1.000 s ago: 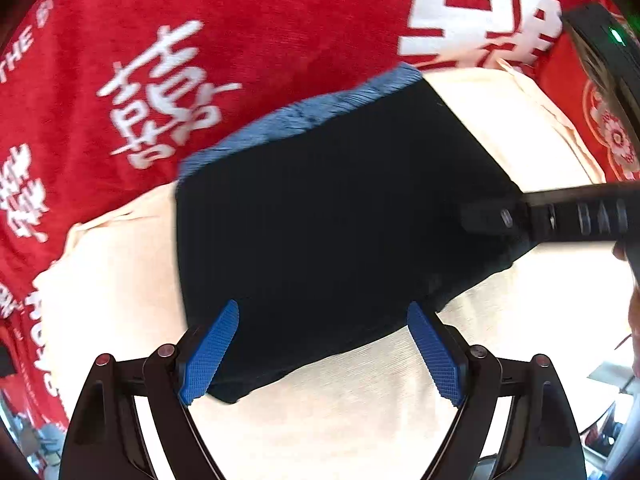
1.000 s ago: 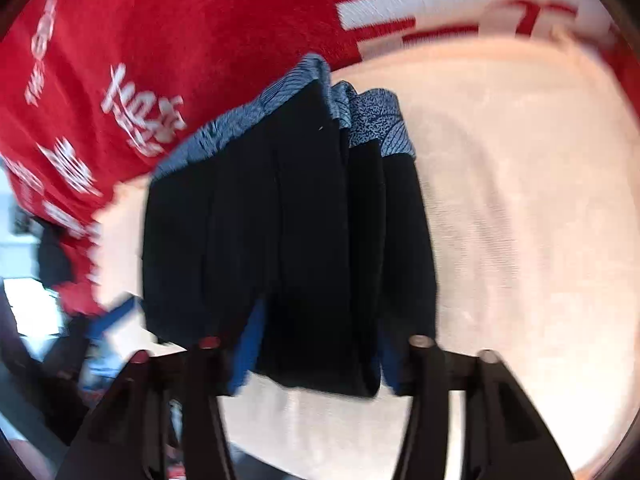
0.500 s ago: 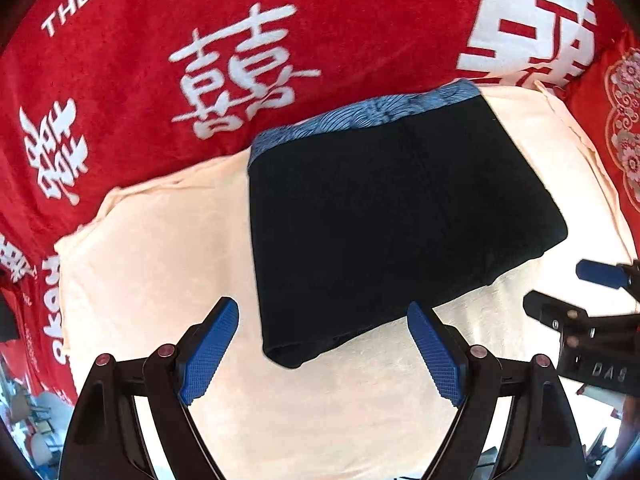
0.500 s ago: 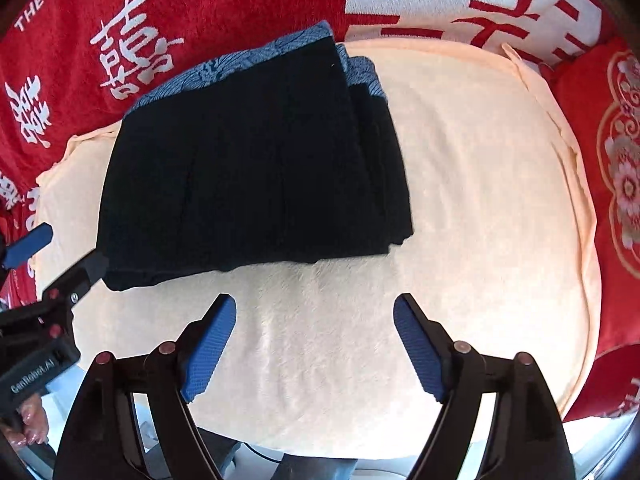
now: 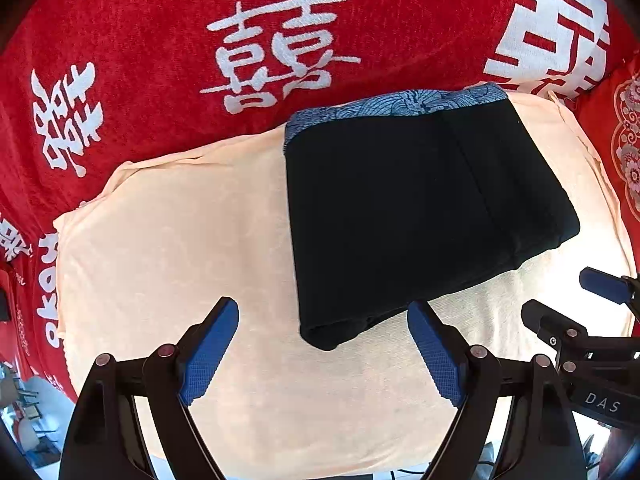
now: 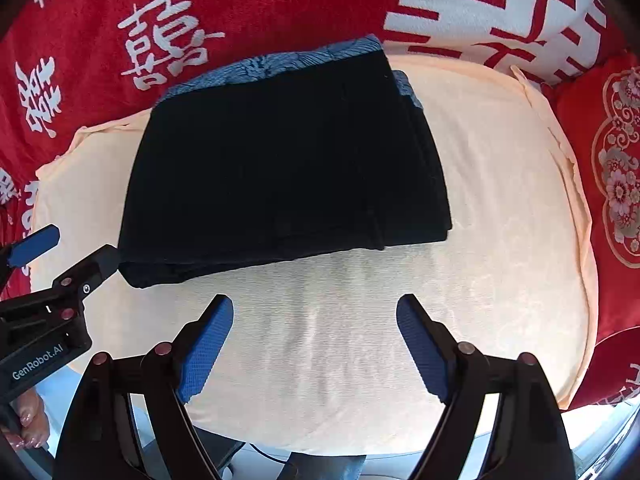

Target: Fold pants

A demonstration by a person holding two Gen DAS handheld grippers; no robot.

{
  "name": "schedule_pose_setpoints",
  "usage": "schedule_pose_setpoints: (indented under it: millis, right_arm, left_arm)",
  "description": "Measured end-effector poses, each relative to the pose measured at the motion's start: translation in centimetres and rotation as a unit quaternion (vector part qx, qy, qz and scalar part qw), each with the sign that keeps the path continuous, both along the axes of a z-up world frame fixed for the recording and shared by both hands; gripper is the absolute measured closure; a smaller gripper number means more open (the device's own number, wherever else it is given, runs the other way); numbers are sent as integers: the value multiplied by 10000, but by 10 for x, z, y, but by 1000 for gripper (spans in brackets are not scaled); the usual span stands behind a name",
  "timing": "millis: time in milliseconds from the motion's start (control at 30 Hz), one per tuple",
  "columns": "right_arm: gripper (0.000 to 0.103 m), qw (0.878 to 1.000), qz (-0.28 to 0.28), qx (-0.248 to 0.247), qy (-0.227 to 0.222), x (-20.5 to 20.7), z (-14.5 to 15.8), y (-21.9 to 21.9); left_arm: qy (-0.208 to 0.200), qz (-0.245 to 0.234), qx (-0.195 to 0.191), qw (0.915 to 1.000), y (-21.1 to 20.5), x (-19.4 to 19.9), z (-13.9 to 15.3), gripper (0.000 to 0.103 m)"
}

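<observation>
Black pants with a blue patterned waistband lie folded into a flat packet on a peach towel. My left gripper is open and hovers above the packet's near corner, with nothing pinched. My right gripper hangs over bare towel just in front of the pants; its jaws are opening and nothing is between them. Each wrist view shows the other tool at its edge: the right gripper at the right, the left gripper at the left.
A red blanket with white characters lies behind and around the towel. A red cushion with a floral pattern sits at the right. Fingers of a hand show at the lower left.
Both grippers have drawn back and upward from the pants. The right one, which was down on the packet's near edge, has come off it and spread its jaws wider.
</observation>
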State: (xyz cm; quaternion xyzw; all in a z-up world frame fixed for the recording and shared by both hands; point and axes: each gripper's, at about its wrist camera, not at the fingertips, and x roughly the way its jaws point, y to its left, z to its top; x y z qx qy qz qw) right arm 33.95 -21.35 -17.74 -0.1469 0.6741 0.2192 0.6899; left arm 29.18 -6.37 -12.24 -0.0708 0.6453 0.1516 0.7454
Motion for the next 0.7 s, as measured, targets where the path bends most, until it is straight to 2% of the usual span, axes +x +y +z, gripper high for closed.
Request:
schedule_pose_setpoints:
  millis: [700]
  right_arm:
    - [17,9997,-83,8,-240,-25,18,16]
  left_arm:
    - [-99,-112,-134,9998,13,-17,5,16]
